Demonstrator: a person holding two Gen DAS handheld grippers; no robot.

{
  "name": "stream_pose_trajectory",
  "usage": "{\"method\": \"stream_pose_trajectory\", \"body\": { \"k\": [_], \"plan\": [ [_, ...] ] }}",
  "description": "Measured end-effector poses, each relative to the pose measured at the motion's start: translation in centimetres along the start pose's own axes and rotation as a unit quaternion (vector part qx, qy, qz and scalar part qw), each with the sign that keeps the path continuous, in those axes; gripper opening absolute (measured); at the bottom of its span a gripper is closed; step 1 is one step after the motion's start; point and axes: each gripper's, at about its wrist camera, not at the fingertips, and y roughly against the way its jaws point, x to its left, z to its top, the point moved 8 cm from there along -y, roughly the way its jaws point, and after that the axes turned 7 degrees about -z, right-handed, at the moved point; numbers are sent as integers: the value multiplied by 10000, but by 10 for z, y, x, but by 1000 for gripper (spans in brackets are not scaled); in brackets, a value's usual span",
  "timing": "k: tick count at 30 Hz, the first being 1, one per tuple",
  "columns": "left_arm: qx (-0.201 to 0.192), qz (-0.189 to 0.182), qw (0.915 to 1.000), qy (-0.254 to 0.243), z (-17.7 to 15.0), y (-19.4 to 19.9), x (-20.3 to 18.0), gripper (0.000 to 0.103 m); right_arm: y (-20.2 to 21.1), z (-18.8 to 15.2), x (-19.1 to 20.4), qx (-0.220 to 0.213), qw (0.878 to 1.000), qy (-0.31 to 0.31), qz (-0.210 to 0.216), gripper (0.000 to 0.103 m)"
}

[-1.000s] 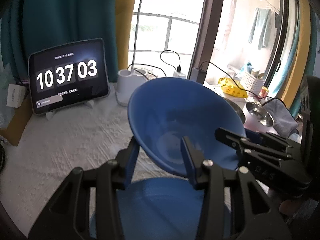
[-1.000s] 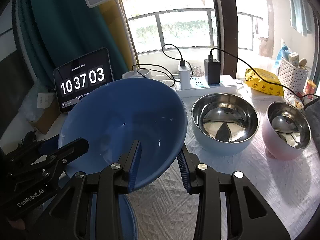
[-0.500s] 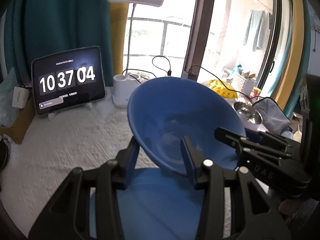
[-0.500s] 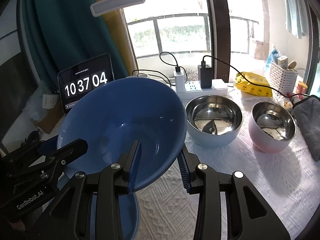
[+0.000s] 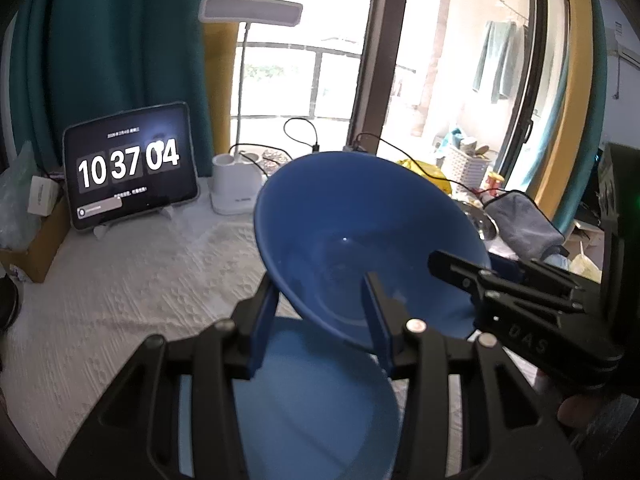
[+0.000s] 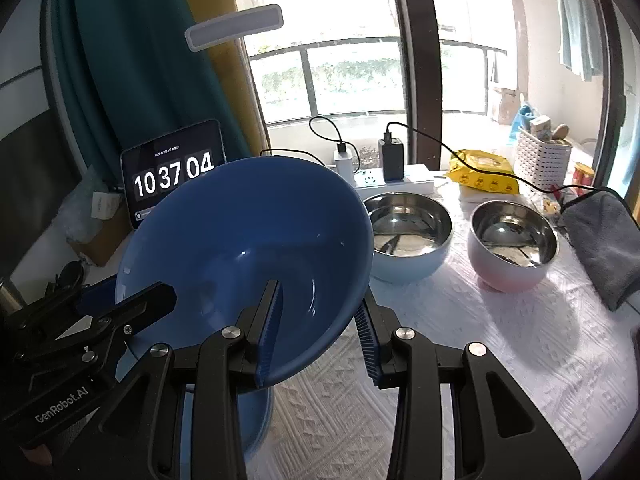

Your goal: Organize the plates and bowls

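Observation:
A deep blue bowl [image 5: 352,224] [image 6: 240,240] hangs tilted above the table, held from both sides. My left gripper [image 5: 320,320] is shut on its near rim, one finger inside the bowl and one outside. My right gripper [image 6: 319,334] is shut on the opposite rim in the same way; it also shows in the left wrist view as the right gripper [image 5: 472,280]. Under the bowl a light blue plate [image 5: 312,412] [image 6: 260,412] lies on the white cloth. A steel bowl with a pale blue shell [image 6: 408,236] and one with a pink shell [image 6: 514,244] stand to the right.
A tablet clock [image 5: 128,168] and a white desk lamp [image 5: 236,188] stand at the back. A power strip with chargers [image 6: 396,180], a yellow packet [image 6: 482,172], a white basket [image 6: 542,160] and a grey cloth [image 6: 604,240] line the back right. A cardboard box [image 5: 36,240] sits left.
Both grippers have drawn back and slightly up with the blue bowl still held between them; the table and steel bowls look farther away. The clock advanced one second.

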Motion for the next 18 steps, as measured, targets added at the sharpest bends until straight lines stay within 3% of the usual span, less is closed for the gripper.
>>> {"method": "stream_pose_trajectory", "body": {
  "k": [18],
  "plan": [
    [92, -223, 9995, -196, -21, 11, -50, 44, 38, -21, -34, -87, 9996, -194, -190, 39]
  ]
}}
